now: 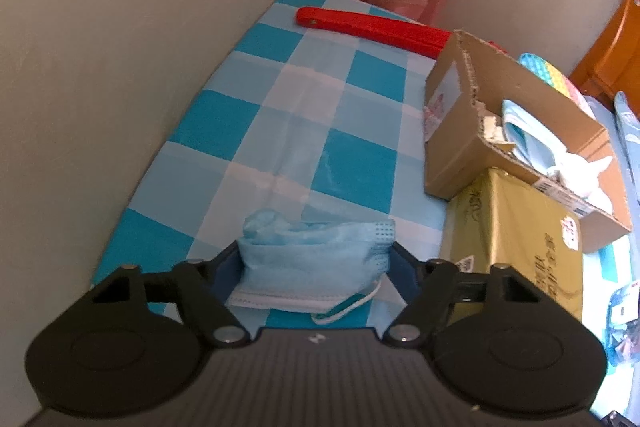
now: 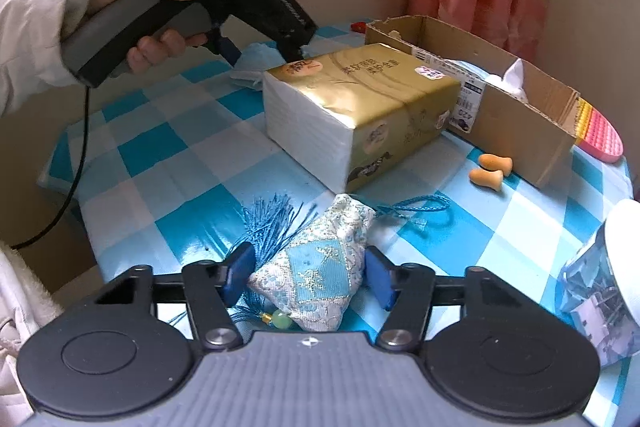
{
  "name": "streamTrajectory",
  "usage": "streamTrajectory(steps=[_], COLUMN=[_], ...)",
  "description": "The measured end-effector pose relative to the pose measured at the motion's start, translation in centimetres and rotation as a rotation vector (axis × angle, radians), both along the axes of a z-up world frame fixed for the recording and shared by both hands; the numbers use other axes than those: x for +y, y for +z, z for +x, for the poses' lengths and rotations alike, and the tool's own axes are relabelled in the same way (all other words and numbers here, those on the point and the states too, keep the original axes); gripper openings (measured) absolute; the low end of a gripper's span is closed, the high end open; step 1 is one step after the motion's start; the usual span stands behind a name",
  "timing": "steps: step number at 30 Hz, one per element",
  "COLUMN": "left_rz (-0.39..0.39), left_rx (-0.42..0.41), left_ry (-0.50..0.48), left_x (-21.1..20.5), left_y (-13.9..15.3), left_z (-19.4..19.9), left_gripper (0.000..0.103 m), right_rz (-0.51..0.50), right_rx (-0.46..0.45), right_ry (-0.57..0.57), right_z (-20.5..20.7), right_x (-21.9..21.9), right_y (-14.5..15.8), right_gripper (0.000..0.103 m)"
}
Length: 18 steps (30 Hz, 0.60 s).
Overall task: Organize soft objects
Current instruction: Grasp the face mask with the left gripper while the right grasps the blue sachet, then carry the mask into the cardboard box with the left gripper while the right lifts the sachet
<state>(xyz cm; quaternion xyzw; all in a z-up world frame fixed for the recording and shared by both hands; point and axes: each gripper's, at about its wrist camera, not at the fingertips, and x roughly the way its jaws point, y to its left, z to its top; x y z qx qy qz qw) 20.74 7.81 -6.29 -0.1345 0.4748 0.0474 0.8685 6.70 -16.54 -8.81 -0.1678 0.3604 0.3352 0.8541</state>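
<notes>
Gripping a crumpled pale-blue face mask (image 1: 316,259), the left gripper (image 1: 316,267) had both blue pads pressed into the soft pleated fabric; a white elastic loop hung below the jaws. Ahead of these jaws lay a glossy checked tablecloth (image 1: 280,115) in blue and white. Far ahead lay a long flat red strip (image 1: 372,27). To the right of the jaws stood a gold-wrapped tissue pack (image 1: 516,239), rectangular and shiny, with an open cardboard box (image 1: 480,99) just beyond it, torn at the rim and holding pale-blue and white soft items.

Right gripper (image 2: 306,275): jaws closed on a small embroidered pouch (image 2: 316,271), blue-and-white brocade, plump and roughly triangular. A blue thread tassel (image 2: 272,223) fanned out by the left pad, a green bead (image 2: 282,319) sat below the jaws, and a blue braided cord (image 2: 420,205) trailed ahead to the right. Further ahead to the right, two orange foam earplugs (image 2: 490,169), bell-shaped, lay beside the box. Far ahead to the left, the left hand (image 2: 156,11) held its gripper's grey handle.
</notes>
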Motion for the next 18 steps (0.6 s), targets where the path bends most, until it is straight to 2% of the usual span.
streamTrajectory(steps=[4,18], left_rz=[0.001,0.017], left_rx=[-0.015,-0.084], left_ry=[-0.01,-0.055], left_x=[0.2,-0.1], left_y=[0.3,3.5], left_z=[-0.6,-3.5], left_gripper=[0.067,0.062], right_rz=[-0.006,0.014], right_rx=[-0.004,-0.063], right_ry=[-0.038,-0.063], right_z=[0.0,-1.3], right_x=[-0.2,-1.4], right_y=[0.4,2.8], right_gripper=[0.046,0.037])
